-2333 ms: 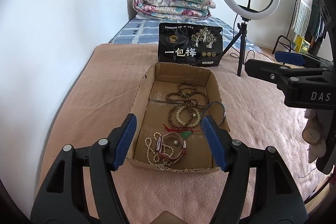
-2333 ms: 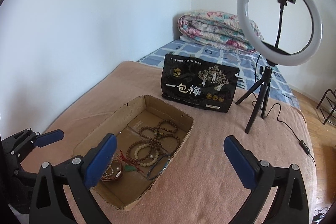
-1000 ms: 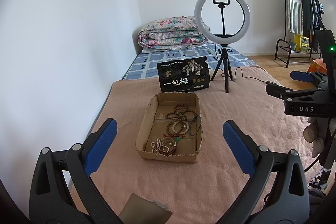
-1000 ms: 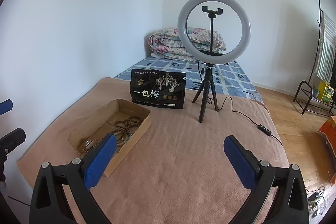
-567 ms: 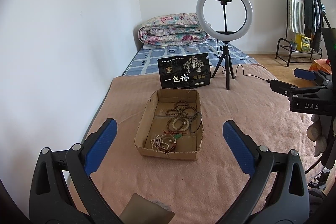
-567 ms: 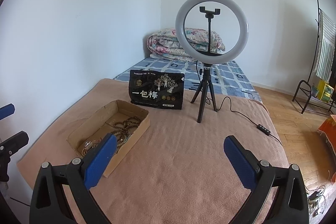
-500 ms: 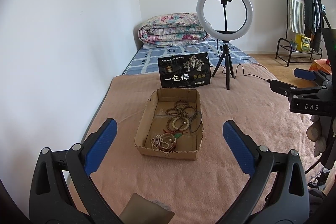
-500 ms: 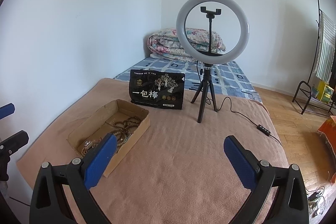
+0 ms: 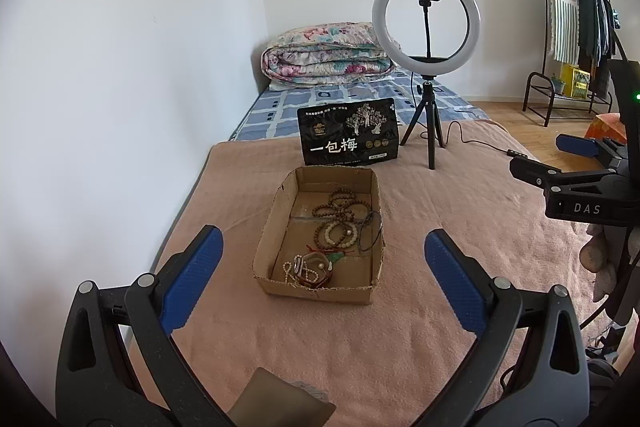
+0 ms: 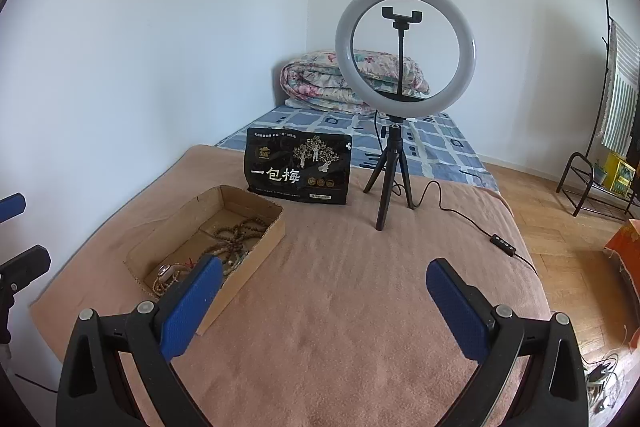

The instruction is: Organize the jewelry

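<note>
From the left wrist camera, the left gripper [image 9: 320,277] has its blue-padded fingers [image 9: 191,277] spread wide apart with nothing between them, held above the pink blanket [image 9: 420,227] at 6 o'clock. Between the two pads, a little past them toward 12 o'clock, sits the cardboard box [image 9: 276,227], which holds the jewelry: dark wooden bead strands [image 9: 340,205] in its far half, a pale bead bracelet [image 9: 338,235] at its middle, a thin dark hoop [image 9: 370,235] against the wall at 3 o'clock, and a tangle of beads with a watch [image 9: 306,267] against the near wall. Beyond the box at 12 o'clock a black snack bag [image 9: 348,137] stands upright, with the ring light [image 9: 426,13] on its tripod at about 1 o'clock. The right gripper [image 9: 576,163] shows at 3 o'clock, well apart from the box. From the right wrist camera, the right gripper [image 10: 322,305] also has its fingers [image 10: 456,307] spread wide and empty over the blanket [image 10: 340,287]. The box [image 10: 260,247] lies at 9 o'clock, partly hidden behind the pad on that side, with the bead strands [image 10: 240,231] visible inside. The bag [image 10: 298,167] stands at 11 o'clock and the ring light [image 10: 404,47] at 12 o'clock.
</note>
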`<state>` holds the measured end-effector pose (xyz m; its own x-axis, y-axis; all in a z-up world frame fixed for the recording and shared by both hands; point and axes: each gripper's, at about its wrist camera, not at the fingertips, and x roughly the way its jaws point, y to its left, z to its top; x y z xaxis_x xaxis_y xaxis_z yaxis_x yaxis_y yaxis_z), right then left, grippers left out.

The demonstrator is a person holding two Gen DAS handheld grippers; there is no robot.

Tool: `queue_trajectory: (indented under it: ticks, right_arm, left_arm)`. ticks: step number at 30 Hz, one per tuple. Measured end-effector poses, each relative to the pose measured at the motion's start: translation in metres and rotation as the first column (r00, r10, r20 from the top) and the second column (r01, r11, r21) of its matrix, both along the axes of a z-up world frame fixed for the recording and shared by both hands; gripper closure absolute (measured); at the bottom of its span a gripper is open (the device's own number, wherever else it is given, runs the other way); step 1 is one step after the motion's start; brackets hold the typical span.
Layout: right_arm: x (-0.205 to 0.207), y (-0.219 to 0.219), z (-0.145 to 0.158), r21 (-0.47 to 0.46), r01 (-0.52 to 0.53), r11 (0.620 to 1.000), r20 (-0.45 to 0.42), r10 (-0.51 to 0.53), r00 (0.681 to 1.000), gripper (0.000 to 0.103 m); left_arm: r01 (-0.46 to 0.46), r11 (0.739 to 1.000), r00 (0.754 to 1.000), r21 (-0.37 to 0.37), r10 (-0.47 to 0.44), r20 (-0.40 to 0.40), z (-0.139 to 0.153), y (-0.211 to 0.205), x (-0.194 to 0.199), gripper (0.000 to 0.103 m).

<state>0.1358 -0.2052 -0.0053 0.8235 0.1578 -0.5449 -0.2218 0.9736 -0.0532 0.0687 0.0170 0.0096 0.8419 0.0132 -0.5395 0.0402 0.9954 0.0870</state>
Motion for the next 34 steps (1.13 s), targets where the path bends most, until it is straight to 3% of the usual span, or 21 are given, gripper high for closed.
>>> queue_trajectory:
  ticks: [34]
  right_arm:
    - [0.004, -0.01, -0.013, 0.005, 0.017, 1.0, -0.029, -0.016, 0.999, 0.0]
  left_arm:
    - [-0.016, 1.0, 1.0, -0.014, 0.016, -0.021, -0.003, 0.001, 0.003, 0.001]
